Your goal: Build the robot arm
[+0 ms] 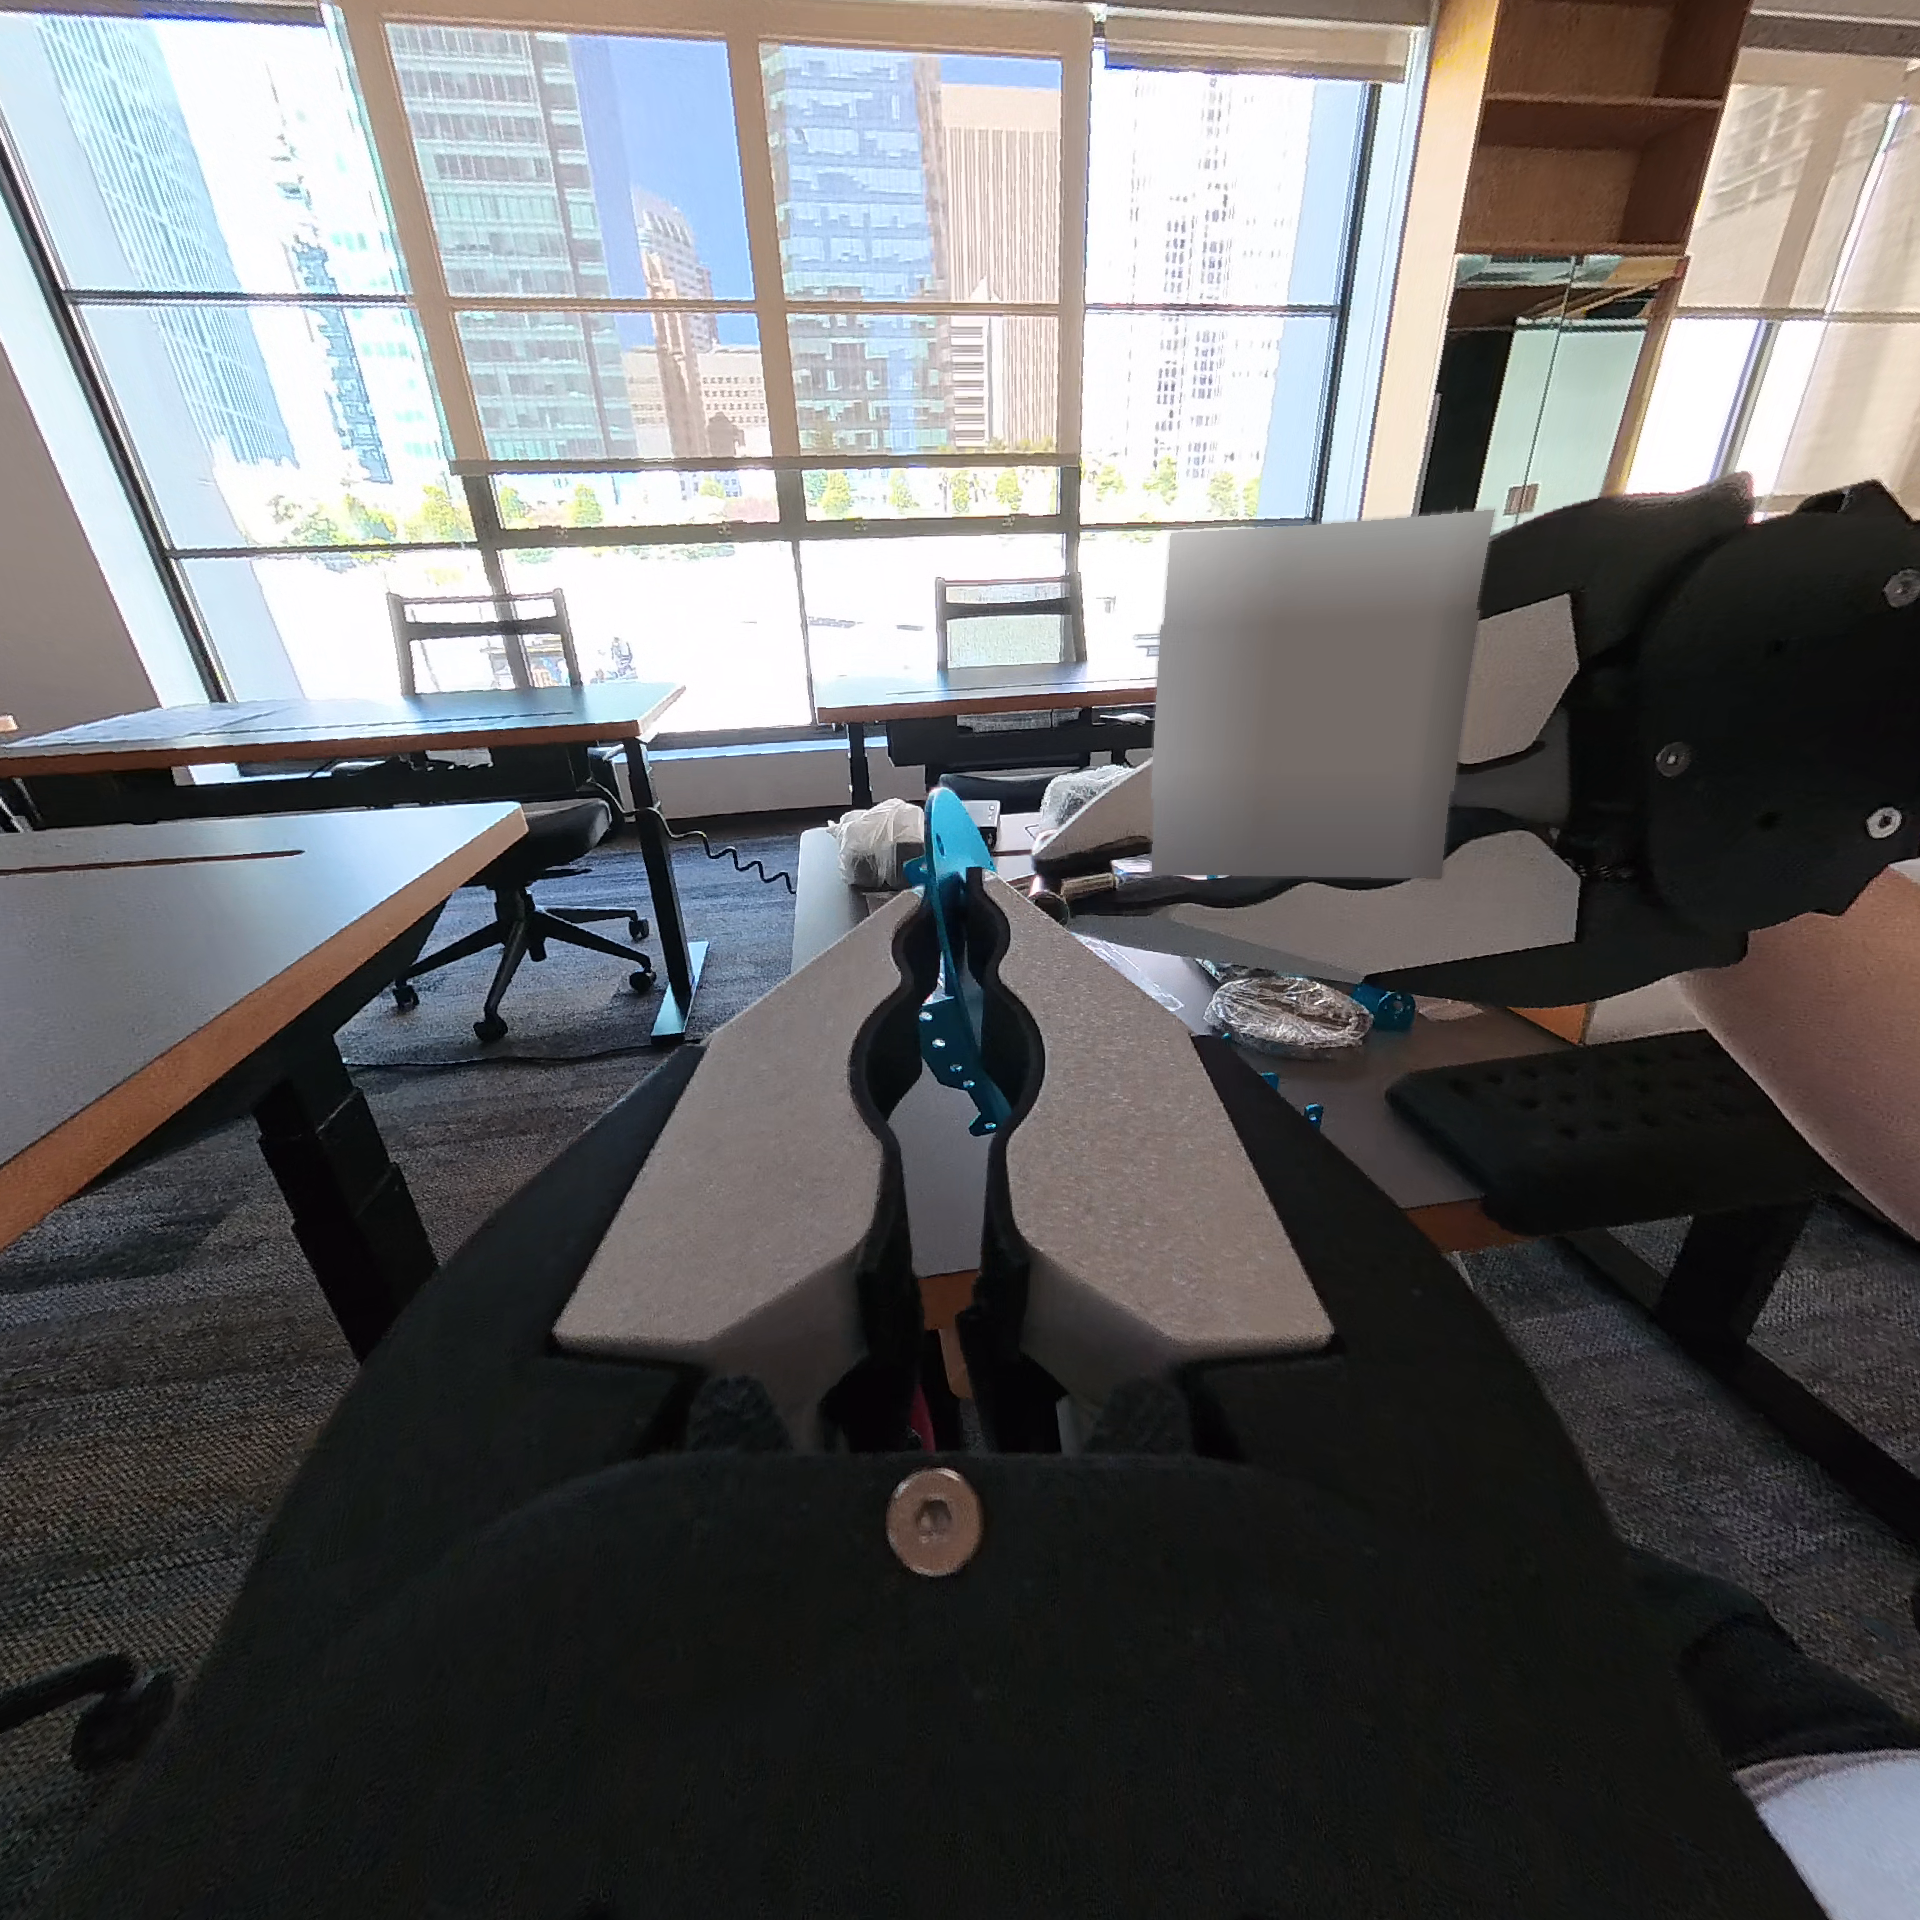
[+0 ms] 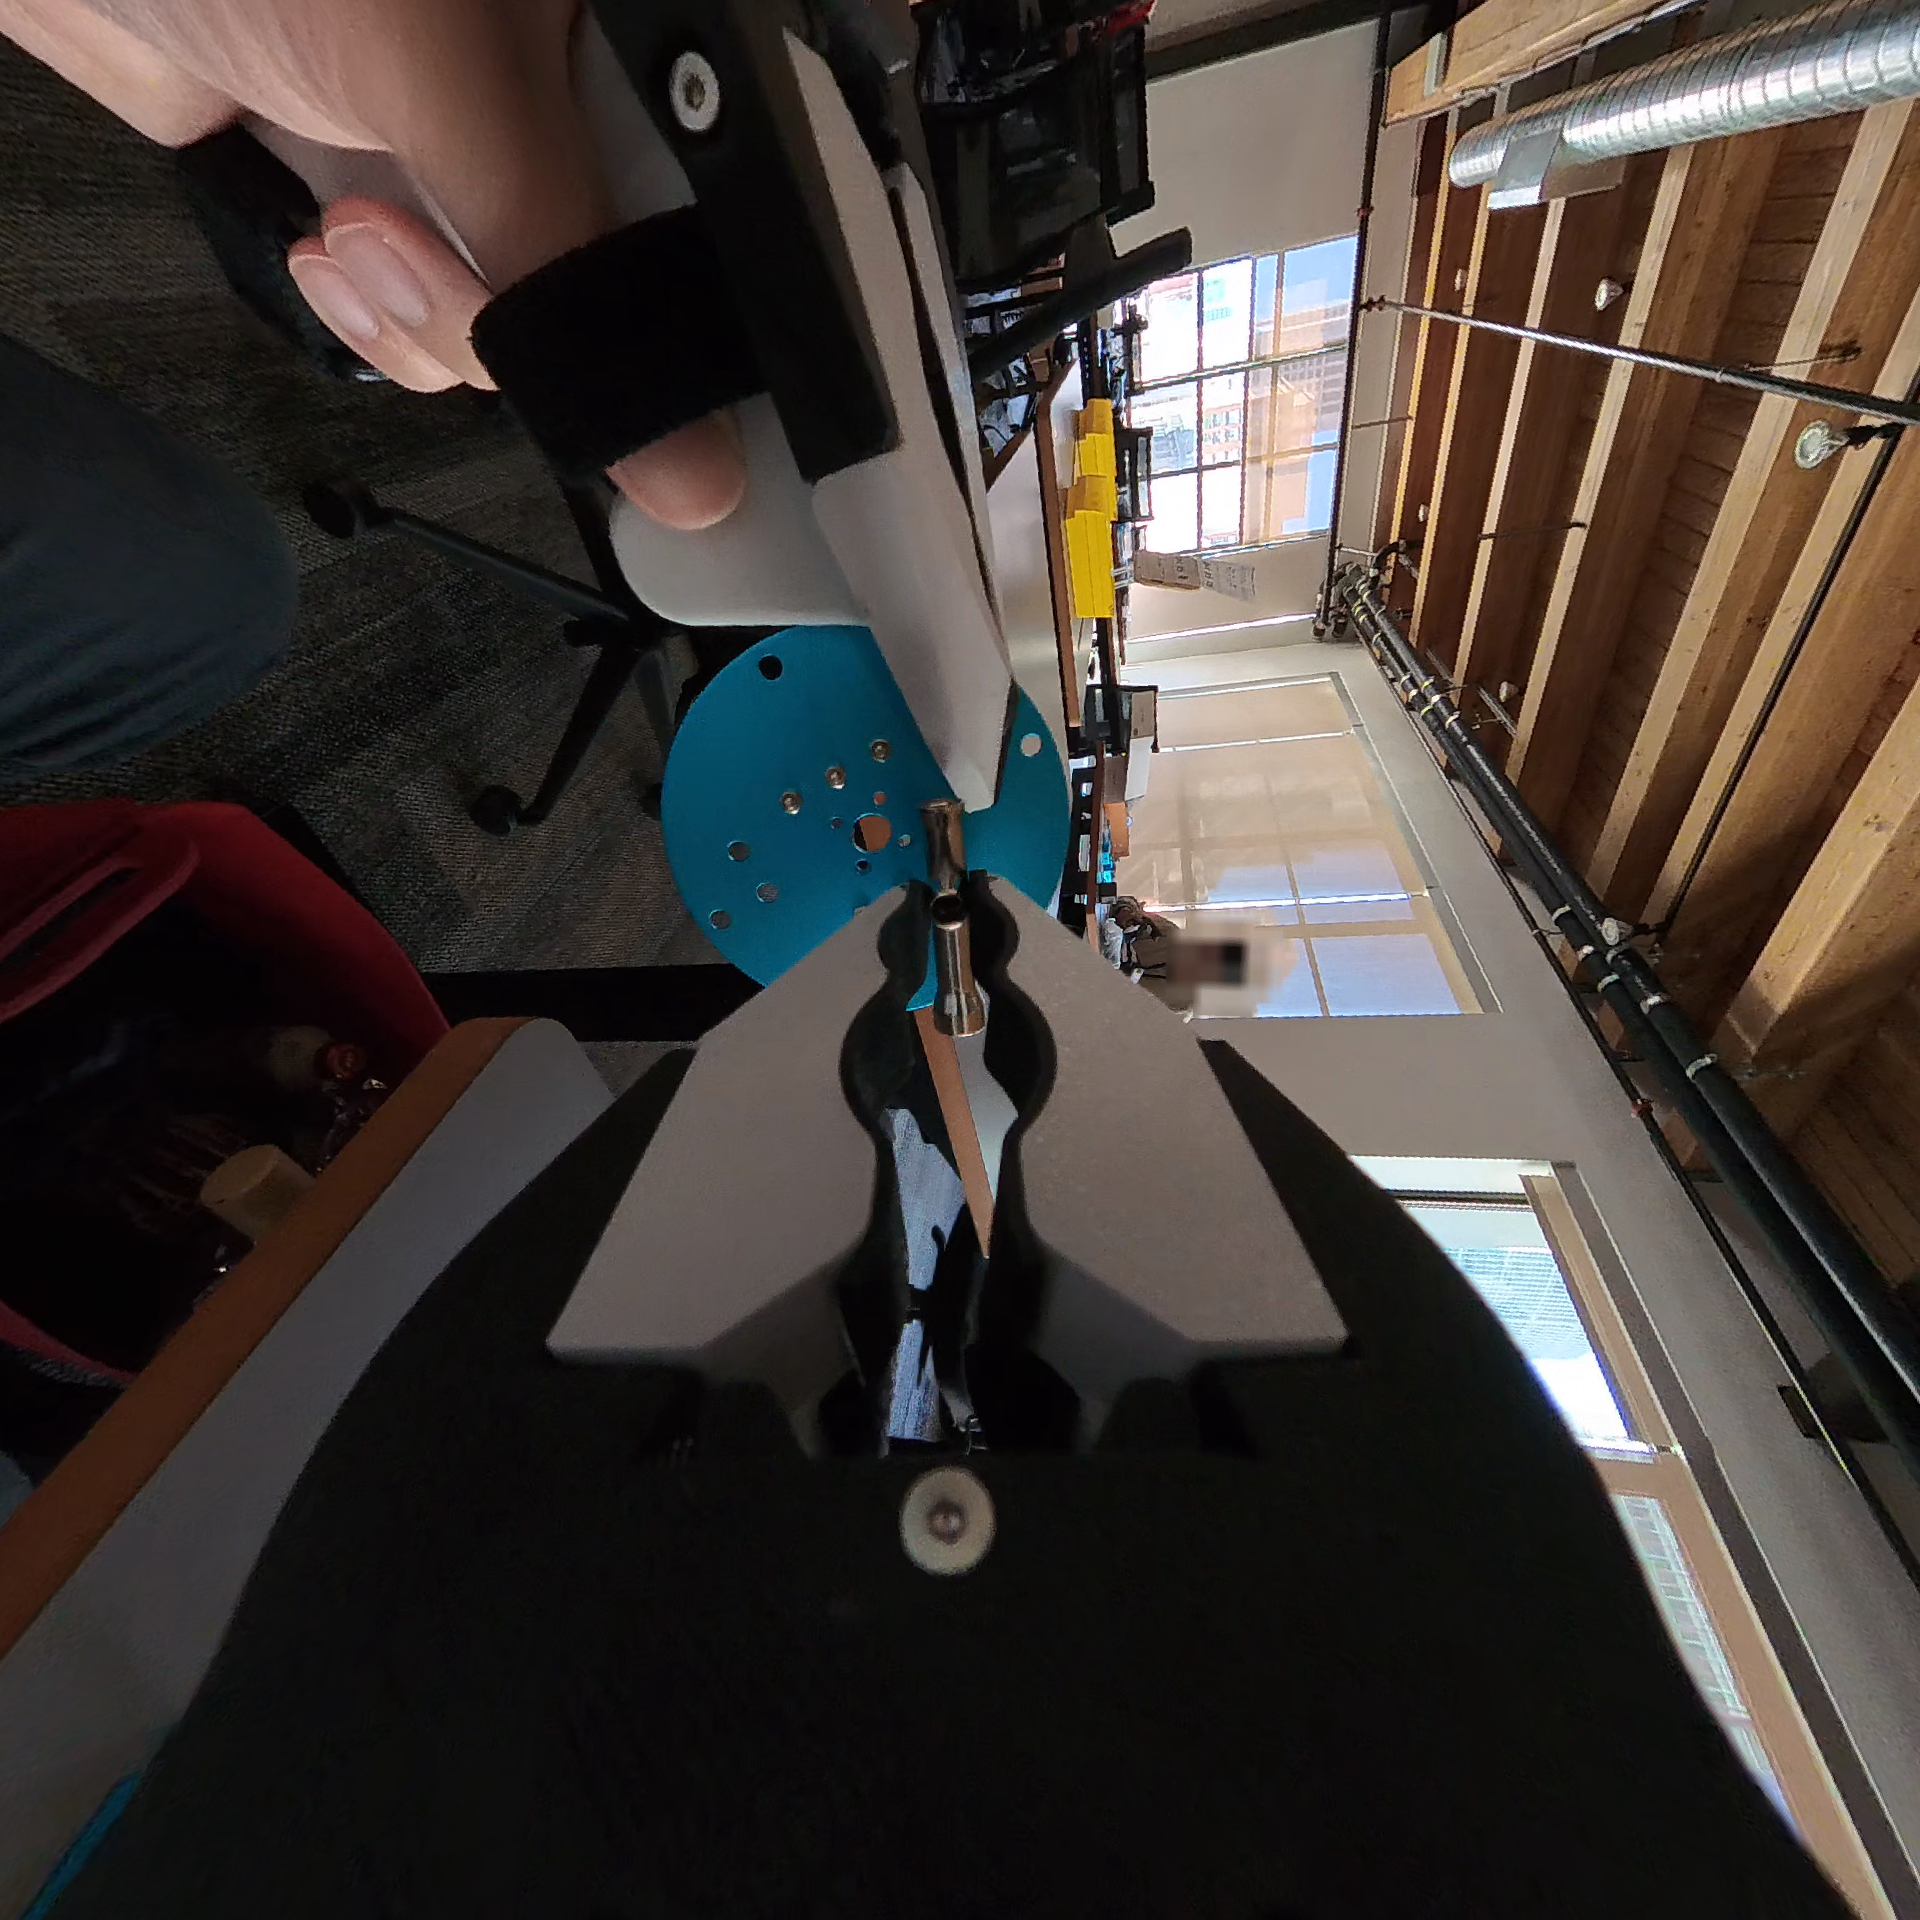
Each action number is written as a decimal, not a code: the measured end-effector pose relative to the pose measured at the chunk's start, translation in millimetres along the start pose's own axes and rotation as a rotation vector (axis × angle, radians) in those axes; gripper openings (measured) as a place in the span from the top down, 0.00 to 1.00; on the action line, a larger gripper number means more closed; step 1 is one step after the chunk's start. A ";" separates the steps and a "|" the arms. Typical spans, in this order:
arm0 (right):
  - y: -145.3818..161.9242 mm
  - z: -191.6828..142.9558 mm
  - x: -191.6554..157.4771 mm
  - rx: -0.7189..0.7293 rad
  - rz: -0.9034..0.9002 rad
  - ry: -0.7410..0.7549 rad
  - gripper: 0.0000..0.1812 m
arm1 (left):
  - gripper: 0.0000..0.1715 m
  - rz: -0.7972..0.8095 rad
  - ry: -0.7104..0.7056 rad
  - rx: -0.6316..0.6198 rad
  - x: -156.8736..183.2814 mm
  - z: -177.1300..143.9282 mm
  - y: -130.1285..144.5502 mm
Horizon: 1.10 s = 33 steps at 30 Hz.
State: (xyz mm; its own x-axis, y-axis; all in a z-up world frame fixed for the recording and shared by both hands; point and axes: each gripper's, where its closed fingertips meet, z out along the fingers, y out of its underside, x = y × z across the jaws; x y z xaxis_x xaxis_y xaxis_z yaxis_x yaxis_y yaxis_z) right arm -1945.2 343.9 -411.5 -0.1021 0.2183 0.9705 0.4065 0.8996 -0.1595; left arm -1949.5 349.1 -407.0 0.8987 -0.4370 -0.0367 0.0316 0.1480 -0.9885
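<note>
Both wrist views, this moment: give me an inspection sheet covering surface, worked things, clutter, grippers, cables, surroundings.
Surface: dark desk with wood edge.
Worked things: blue perforated disc, held on edge; silver cross-shaped socket wrench in front of it.
Clutter: wrapped dark roll, small blue parts, plastic bag, black perforated pad.
Grippers: left gripper shut on the disc; right gripper shut on the wrench.
Cables: coiled cord under the far desk.
Surroundings: office chair, large windows.
</note>
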 end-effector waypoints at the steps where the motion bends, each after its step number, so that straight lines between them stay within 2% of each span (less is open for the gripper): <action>1: -0.2 -0.2 0.3 0.001 -0.002 -0.002 0.97 | 0.99 0.007 0.001 0.002 0.4 0.0 -0.2; 6: 0.3 0.4 1.6 -0.008 -0.018 0.012 0.97 | 0.99 -0.004 0.004 0.005 0.4 -0.2 -1.6; 11: 4.4 3.5 -4.2 -0.062 -0.094 -0.022 0.97 | 0.98 0.053 -0.023 -0.050 1.0 2.4 4.6; 18: 8.5 7.9 5.3 -0.083 -0.109 0.065 0.96 | 0.98 -0.084 -0.045 -0.034 -6.0 8.2 -1.9; 23: 16.8 11.3 5.9 -0.044 -0.029 0.119 0.96 | 0.98 -0.112 -0.047 -0.054 -9.6 15.3 1.0; 33: 17.9 15.4 13.4 -0.074 0.020 0.184 0.96 | 0.98 -0.099 -0.067 -0.041 -14.1 17.0 -5.0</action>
State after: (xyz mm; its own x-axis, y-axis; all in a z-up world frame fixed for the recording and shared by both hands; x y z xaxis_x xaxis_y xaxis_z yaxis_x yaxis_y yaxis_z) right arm -1953.3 368.8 -404.2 0.0718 0.1567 0.9850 0.4735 0.8639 -0.1720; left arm -1954.9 369.6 -399.1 0.9194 -0.3869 0.0703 0.1055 0.0703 -0.9919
